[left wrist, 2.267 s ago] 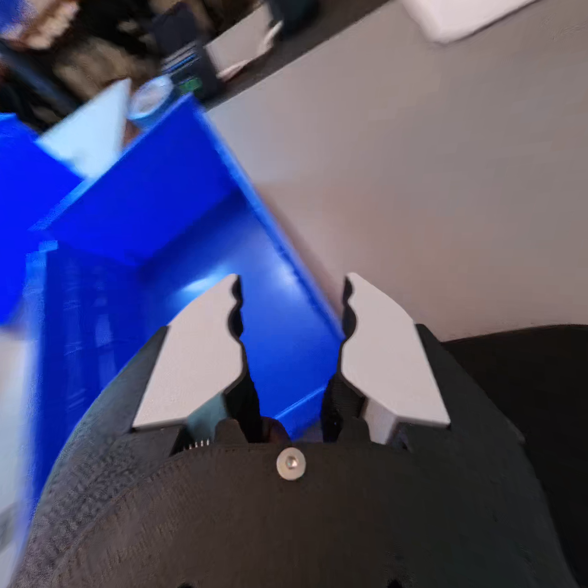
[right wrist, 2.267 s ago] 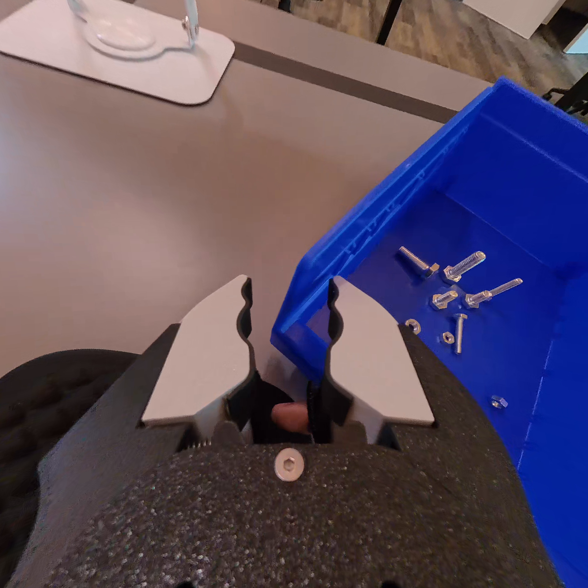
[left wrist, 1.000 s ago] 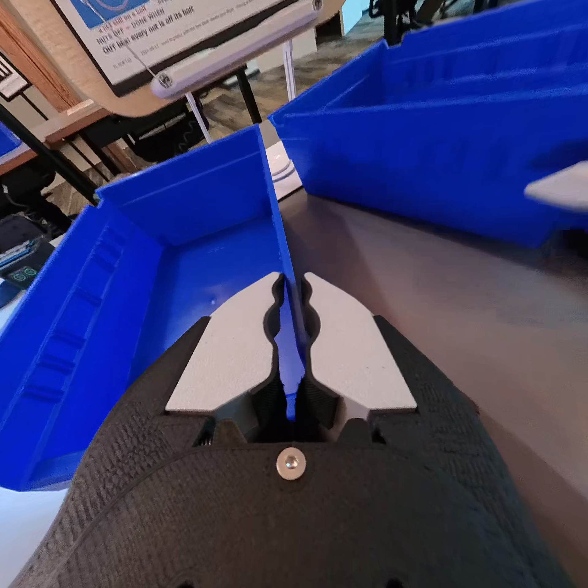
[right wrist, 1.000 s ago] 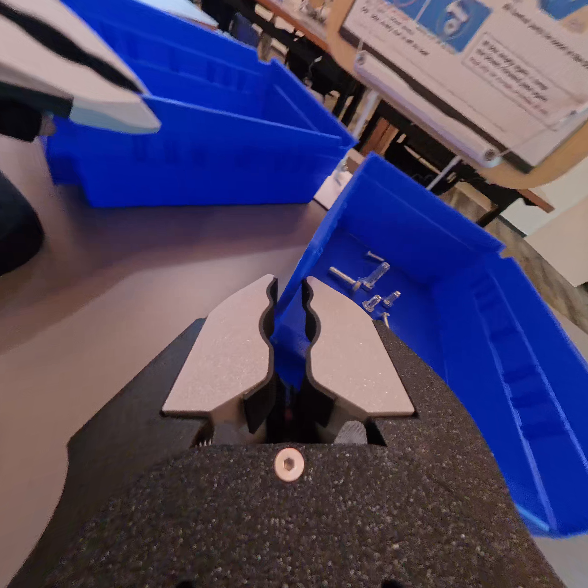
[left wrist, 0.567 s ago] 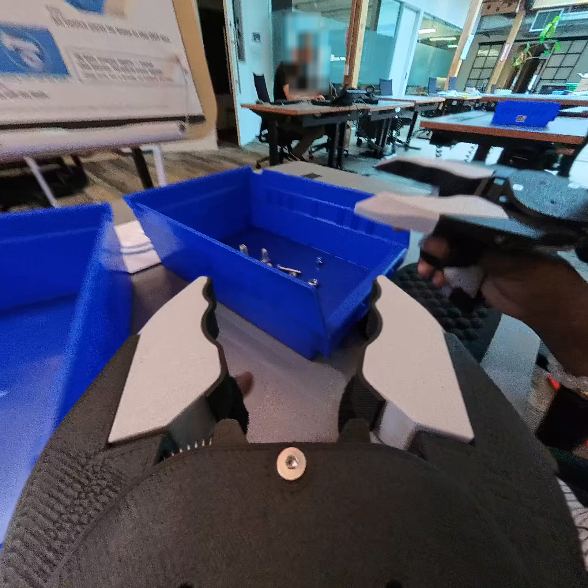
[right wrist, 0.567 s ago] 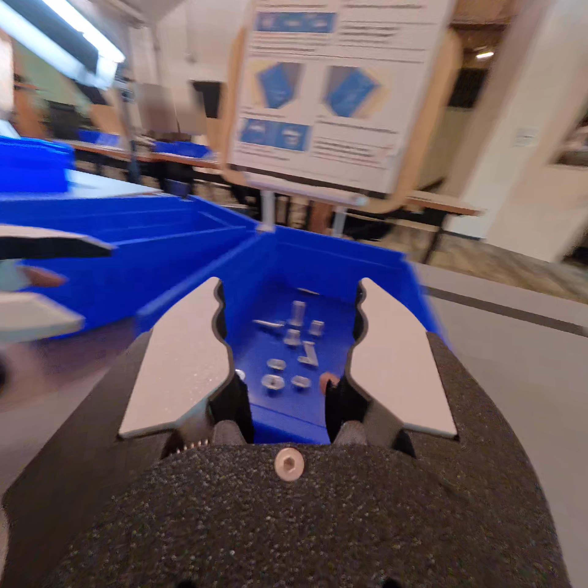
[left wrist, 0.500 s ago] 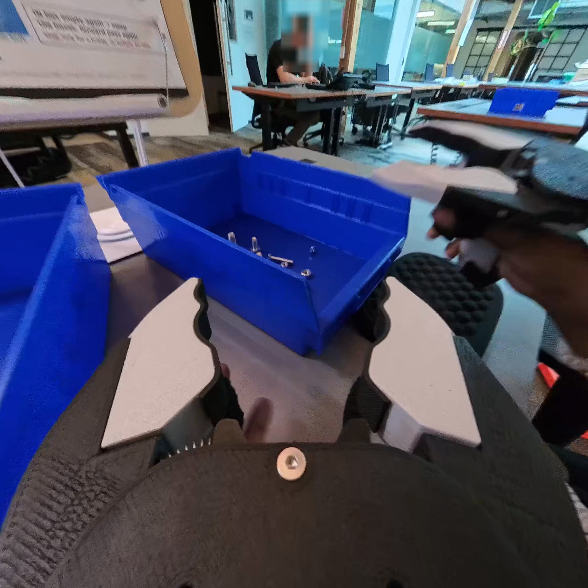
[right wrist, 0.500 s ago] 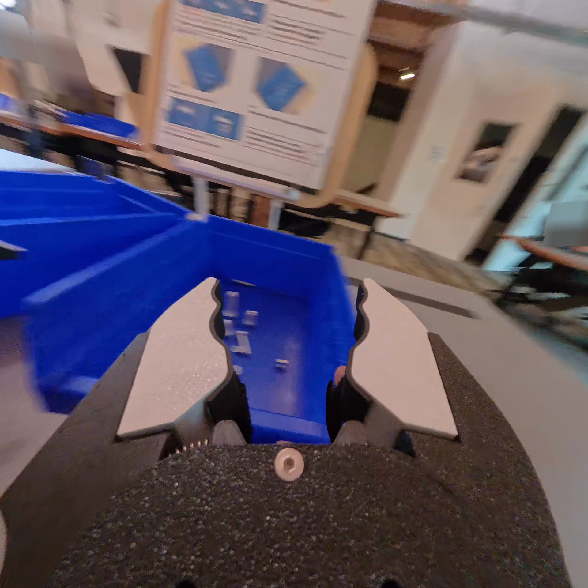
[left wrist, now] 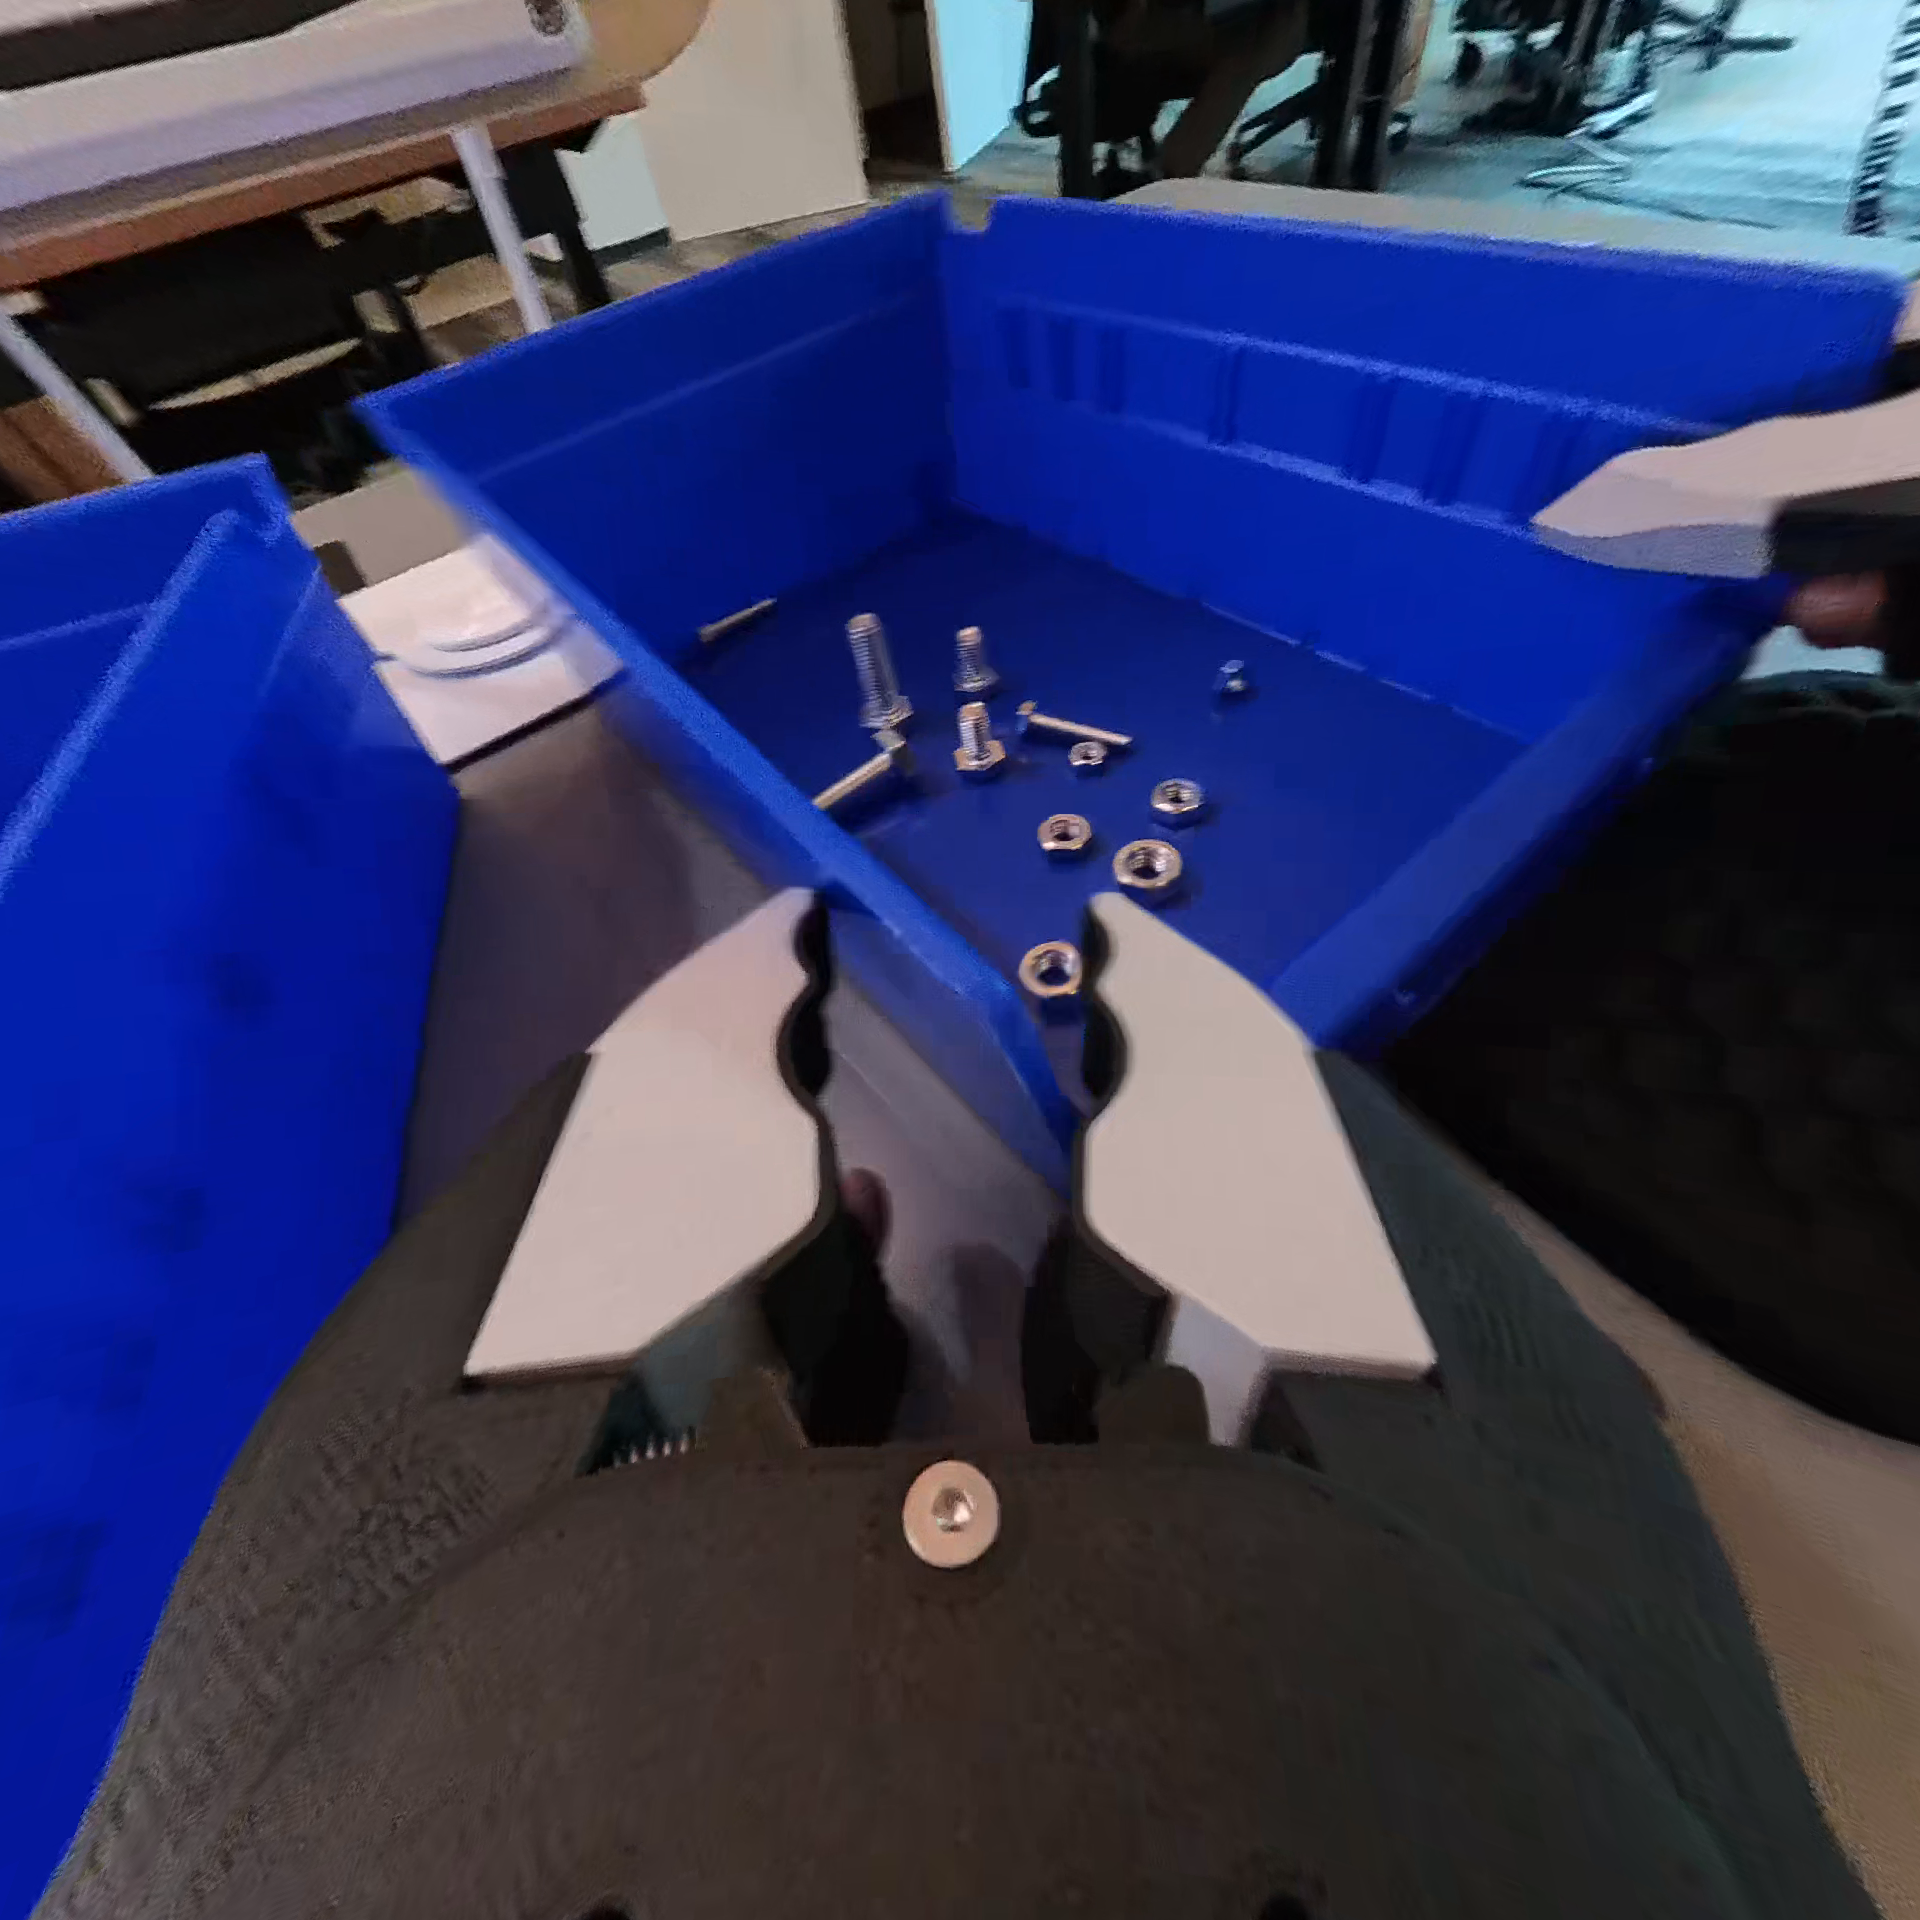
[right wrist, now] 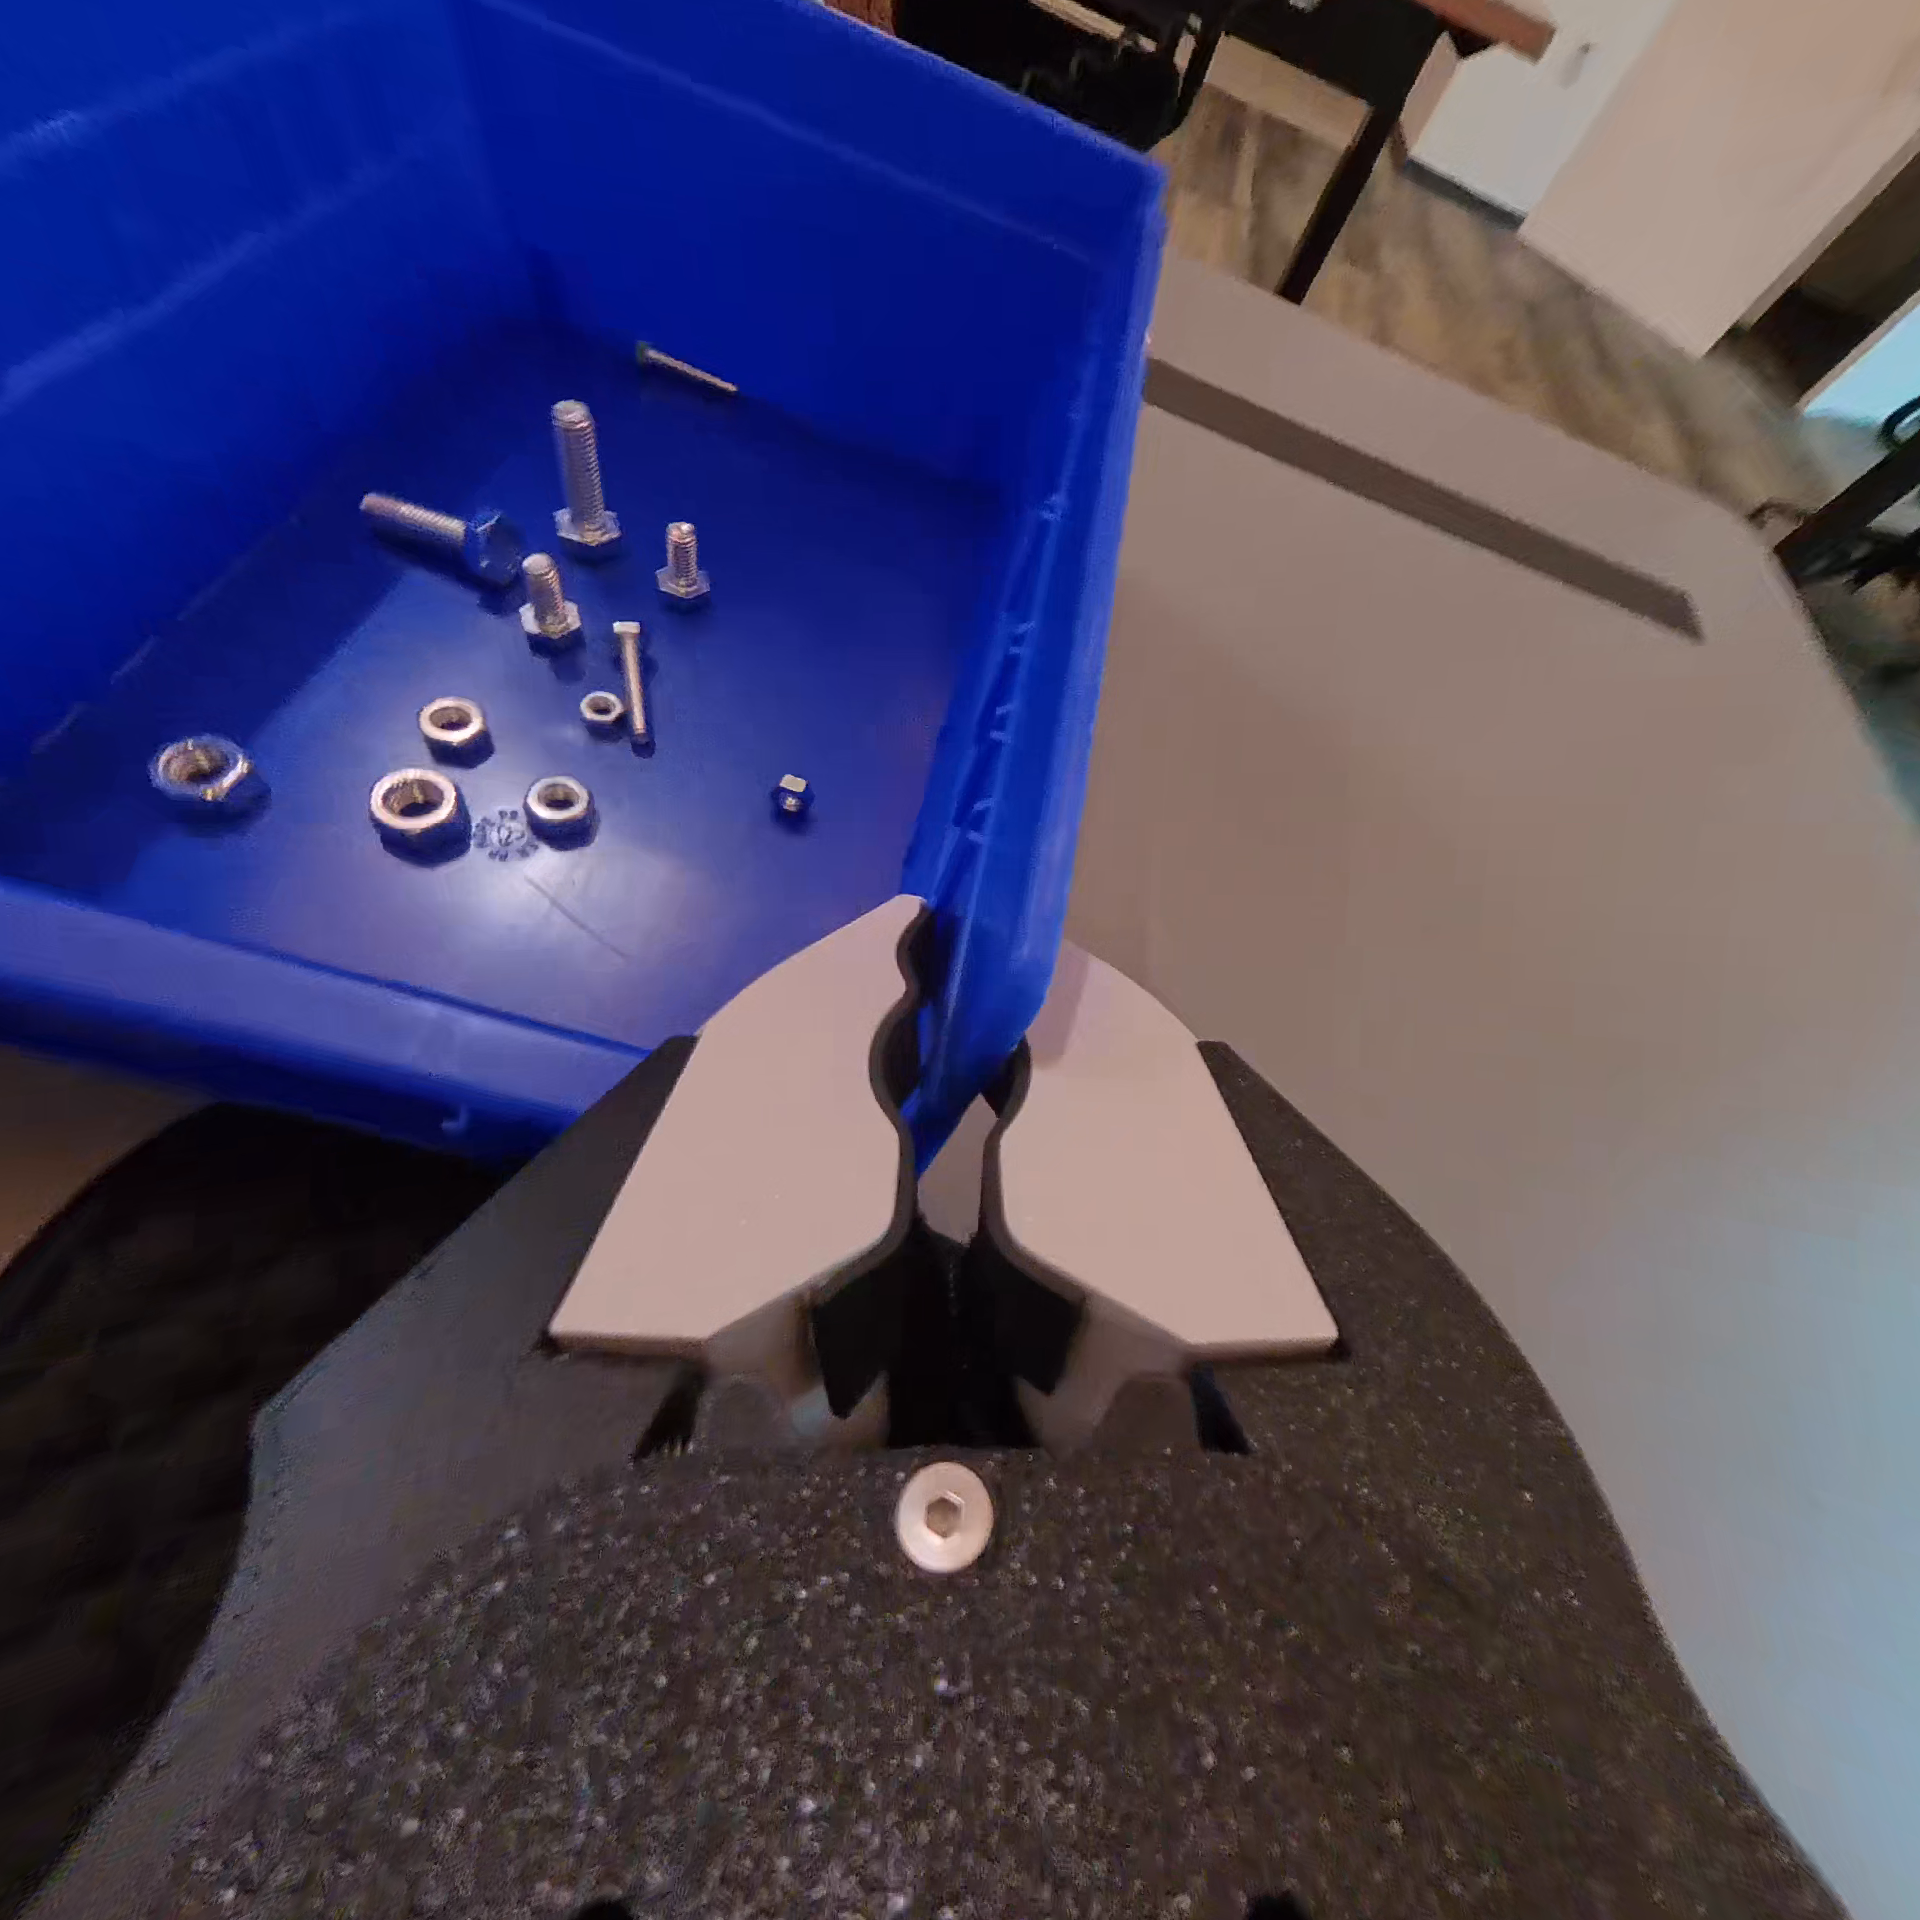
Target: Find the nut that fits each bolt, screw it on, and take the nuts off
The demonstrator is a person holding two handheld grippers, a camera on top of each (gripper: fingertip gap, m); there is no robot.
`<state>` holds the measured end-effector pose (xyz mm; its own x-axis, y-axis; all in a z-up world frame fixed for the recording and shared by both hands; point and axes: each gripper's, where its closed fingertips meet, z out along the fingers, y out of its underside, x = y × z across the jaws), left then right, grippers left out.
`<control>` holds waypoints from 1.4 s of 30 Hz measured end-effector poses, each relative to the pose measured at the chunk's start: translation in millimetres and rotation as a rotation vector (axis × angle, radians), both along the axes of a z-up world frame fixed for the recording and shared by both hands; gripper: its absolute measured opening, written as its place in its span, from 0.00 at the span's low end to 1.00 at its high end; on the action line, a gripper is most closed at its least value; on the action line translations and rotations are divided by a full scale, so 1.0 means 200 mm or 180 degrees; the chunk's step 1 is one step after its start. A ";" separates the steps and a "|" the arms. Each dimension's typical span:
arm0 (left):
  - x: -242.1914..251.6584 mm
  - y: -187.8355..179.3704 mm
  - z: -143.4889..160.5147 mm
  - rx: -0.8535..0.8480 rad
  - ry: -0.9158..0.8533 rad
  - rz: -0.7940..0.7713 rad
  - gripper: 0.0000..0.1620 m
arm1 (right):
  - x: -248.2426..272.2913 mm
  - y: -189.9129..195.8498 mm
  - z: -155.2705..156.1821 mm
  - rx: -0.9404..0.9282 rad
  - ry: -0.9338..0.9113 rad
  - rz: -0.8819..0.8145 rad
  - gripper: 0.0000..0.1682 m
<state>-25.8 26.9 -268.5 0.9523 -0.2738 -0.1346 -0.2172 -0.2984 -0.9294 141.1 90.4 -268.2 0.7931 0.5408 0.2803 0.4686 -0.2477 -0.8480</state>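
A blue bin (left wrist: pixel 1351 416) holds several loose bolts and nuts: a large upright bolt (left wrist: pixel 878 665), a thin bolt (left wrist: pixel 1070 724) and hex nuts (left wrist: pixel 1147 862). My left gripper (left wrist: pixel 956 925) is open, its fingers on either side of the bin's left wall near the front corner, with a nut (left wrist: pixel 1051 969) by the right fingertip. My right gripper (right wrist: pixel 987 966) is shut on the bin's right wall (right wrist: pixel 1039 623) near the front corner. It also shows at the right edge of the left wrist view (left wrist: pixel 1662 509). The right wrist view shows the bolts (right wrist: pixel 582 468) and nuts (right wrist: pixel 416 810) inside.
A second blue bin (left wrist: pixel 156 935) stands close on the left. A white stand base (left wrist: pixel 468 644) lies between the bins at the back. A black mat (left wrist: pixel 1662 1039) lies in front of the bin on the grey table (right wrist: pixel 1455 935). Left tips to right tips: about 20 cm.
Both grippers have dropped down to the bin with the bolts. The right one has closed on its right wall. The left one has narrowed around the left wall.
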 end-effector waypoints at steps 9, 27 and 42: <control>-0.07 -0.10 0.24 0.0405 0.0430 0.0119 0.14 | -0.01 -0.19 0.36 0.0833 -0.0543 -0.0030 0.05; -1.14 -0.80 0.86 0.0901 0.1089 0.1359 0.14 | -1.26 -0.59 0.88 0.1543 0.0439 0.1444 0.06; -1.89 -1.54 0.53 0.0165 0.1204 0.2294 0.13 | -2.18 -1.13 0.46 0.1168 0.0502 0.2578 0.08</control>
